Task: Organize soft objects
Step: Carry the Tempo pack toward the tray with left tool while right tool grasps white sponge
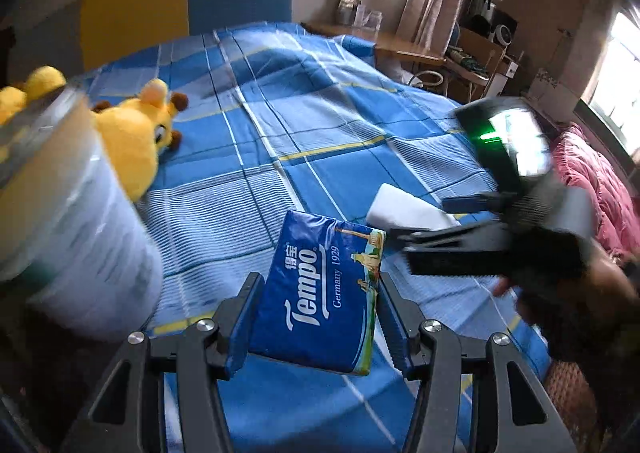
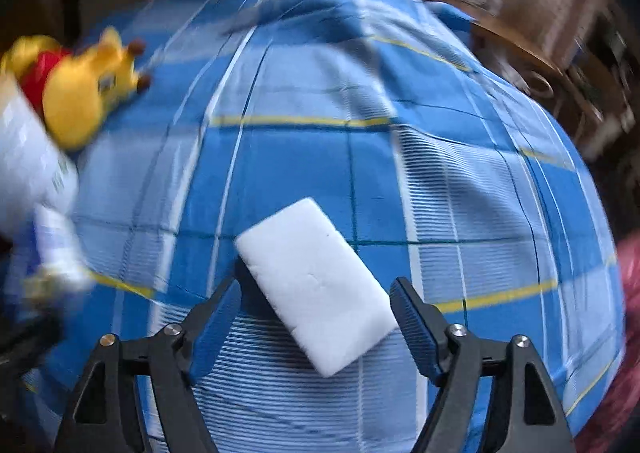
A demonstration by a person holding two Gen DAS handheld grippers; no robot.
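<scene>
Covering nearly the whole ground in both views, the blue, white and yellow checked bedsheet [image 2: 460, 181] is where everything lies. Largest on it, far left: a white cylindrical plastic-wrapped roll pack [image 1: 76, 221], with a yellow plush giraffe toy [image 1: 136, 137] just behind it, lying on its side. Centre, left wrist view: a blue plastic-wrapped Tempo tissue pack [image 1: 320, 297], long axis running away from the camera, sits between the left gripper [image 1: 318, 313]; left pad touches its side, right pad shows a sliver of gap, so grip looks nearly or just closed — cannot tell if it bears load or whether the pack is off the sheet. Smallest task item: a white rectangular foam sponge block [image 2: 316, 285], flat on the sheet, directly ahead of the right gripper [image 2: 316, 329]. Its long axis runs diagonally, far-left to near-right, skewed against the line between the pads. Right fingers stand wide apart, straddling the near end, neither pad touching. Right gripper is plainly the nearer one; from the left wrist it appears low, angled toward the block. Judgement: a wrist turn to square the pads across the short sides seems needed before closing. Right view is motion-blurred.
</scene>
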